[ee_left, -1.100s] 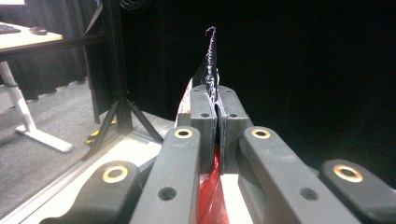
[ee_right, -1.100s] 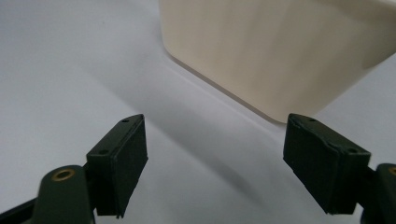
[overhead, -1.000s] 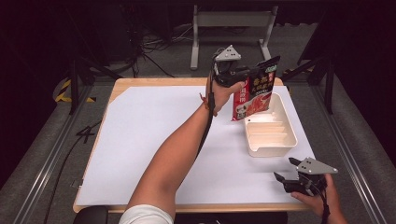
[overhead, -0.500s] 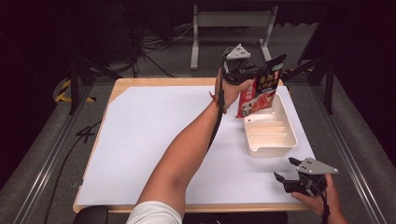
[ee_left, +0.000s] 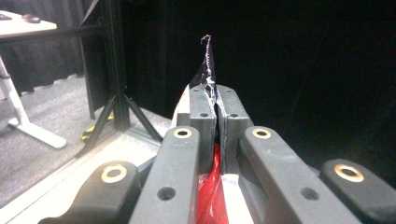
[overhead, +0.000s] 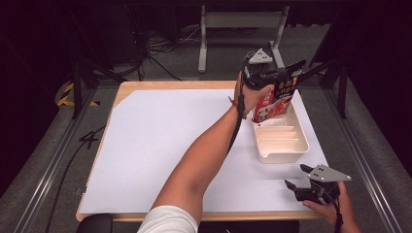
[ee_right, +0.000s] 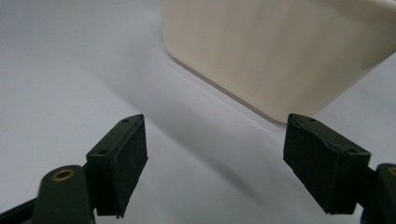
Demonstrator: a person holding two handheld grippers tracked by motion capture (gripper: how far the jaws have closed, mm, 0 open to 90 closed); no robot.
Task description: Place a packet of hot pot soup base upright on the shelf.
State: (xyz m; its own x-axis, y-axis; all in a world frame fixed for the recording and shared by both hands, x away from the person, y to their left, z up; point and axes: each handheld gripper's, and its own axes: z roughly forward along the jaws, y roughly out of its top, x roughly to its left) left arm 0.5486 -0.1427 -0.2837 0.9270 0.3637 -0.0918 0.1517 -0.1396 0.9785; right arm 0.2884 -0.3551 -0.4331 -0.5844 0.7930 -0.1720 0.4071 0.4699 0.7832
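Note:
My left gripper (overhead: 285,75) is shut on the top edge of a red snack packet (overhead: 276,99) that hangs upright. The packet's lower end reaches the far end of the white divided tray (overhead: 304,141). In the left gripper view the jaws are pressed together (ee_left: 216,100) on the packet's torn dark seam (ee_left: 208,56). My right gripper (overhead: 295,175) rests low at the table's near right corner, open with nothing in it. In the right gripper view its pads (ee_right: 122,163) stand wide apart, facing a rounded corner of the tray (ee_right: 280,51) a short way ahead.
A white sheet (overhead: 160,145) covers the wooden table. The person's left forearm (overhead: 209,150) crosses the middle diagonally. Behind the table stand a metal frame (overhead: 243,24) and floor cables. The table's right edge lies close beside the tray.
The left gripper has carried the packet to the right and slightly down, to the tray's far end. The right gripper has stayed in place.

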